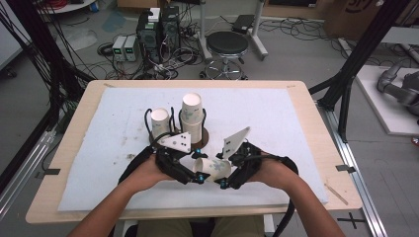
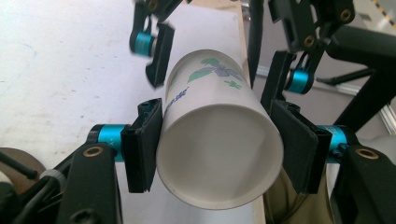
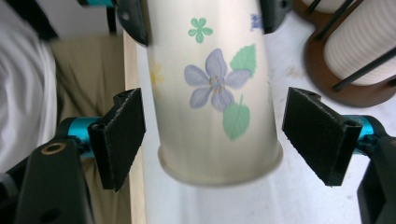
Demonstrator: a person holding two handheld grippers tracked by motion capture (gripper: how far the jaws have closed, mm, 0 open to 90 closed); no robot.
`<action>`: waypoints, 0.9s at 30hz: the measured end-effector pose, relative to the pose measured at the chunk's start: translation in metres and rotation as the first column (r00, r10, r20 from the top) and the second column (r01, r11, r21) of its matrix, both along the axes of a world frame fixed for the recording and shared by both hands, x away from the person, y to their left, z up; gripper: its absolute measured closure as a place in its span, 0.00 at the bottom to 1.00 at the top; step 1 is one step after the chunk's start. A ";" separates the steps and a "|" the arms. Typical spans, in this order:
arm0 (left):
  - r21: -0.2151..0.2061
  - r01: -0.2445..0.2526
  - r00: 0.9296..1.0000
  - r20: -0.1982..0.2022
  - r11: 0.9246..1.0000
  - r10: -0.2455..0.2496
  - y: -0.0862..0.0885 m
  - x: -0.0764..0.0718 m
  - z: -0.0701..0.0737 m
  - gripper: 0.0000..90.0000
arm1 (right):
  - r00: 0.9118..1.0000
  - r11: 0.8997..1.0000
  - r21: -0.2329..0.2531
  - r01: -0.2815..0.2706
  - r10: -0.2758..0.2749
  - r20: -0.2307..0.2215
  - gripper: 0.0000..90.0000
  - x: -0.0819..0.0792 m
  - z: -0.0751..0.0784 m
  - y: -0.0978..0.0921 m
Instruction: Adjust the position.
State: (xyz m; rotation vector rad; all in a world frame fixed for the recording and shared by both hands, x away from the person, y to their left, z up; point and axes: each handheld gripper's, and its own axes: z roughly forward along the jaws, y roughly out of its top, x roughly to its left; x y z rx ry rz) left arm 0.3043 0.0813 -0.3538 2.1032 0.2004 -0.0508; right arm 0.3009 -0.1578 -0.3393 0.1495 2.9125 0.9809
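Observation:
A white paper cup with a purple flower print [image 1: 213,168] lies on its side just above the white mat, held between both hands. My left gripper [image 1: 199,177] is shut on it near the rim; in the left gripper view the cup [image 2: 219,144] shows its open mouth, and both pads of my left gripper [image 2: 222,149] press its sides. My right gripper [image 1: 225,171] straddles the base end. In the right gripper view the cup [image 3: 217,93] has a gap to each pad, so my right gripper [image 3: 219,135] is open around it.
A brown cup holder [image 1: 203,138] with black wire loops stands behind the grippers, carrying two stacks of white cups [image 1: 191,114]; its base [image 3: 345,95] is to the upper right in the right gripper view. The white mat [image 1: 276,123] covers the wooden table. The table's front edge [image 1: 148,213] is close.

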 end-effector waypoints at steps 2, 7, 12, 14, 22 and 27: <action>-0.011 -0.002 1.000 -0.002 1.000 0.002 0.002 0.001 0.000 0.41 | 1.000 1.000 0.029 0.006 -0.006 0.004 0.25 0.000 0.001 -0.004; -0.065 -0.023 1.000 -0.001 0.998 0.023 0.010 0.002 -0.003 0.41 | 0.999 0.986 0.162 0.044 -0.048 0.022 0.25 -0.004 0.004 -0.018; -0.095 -0.032 0.999 0.002 0.995 0.032 0.014 0.002 -0.006 0.41 | 0.995 0.962 0.262 0.070 -0.087 0.054 0.23 -0.007 0.004 -0.027; -0.119 -0.039 0.999 0.008 0.992 0.041 0.018 0.002 -0.007 0.41 | 0.993 0.951 0.299 0.079 -0.102 0.063 0.23 -0.008 0.003 -0.030; -0.185 -0.066 0.998 0.011 0.980 0.070 0.028 0.001 -0.011 0.41 | 0.983 0.906 0.398 0.142 -0.176 0.051 0.23 -0.010 -0.002 -0.043; -0.250 -0.080 0.996 0.008 0.965 0.084 0.037 0.000 -0.017 0.41 | 0.974 0.869 0.458 0.188 -0.226 0.030 0.23 -0.014 -0.011 -0.052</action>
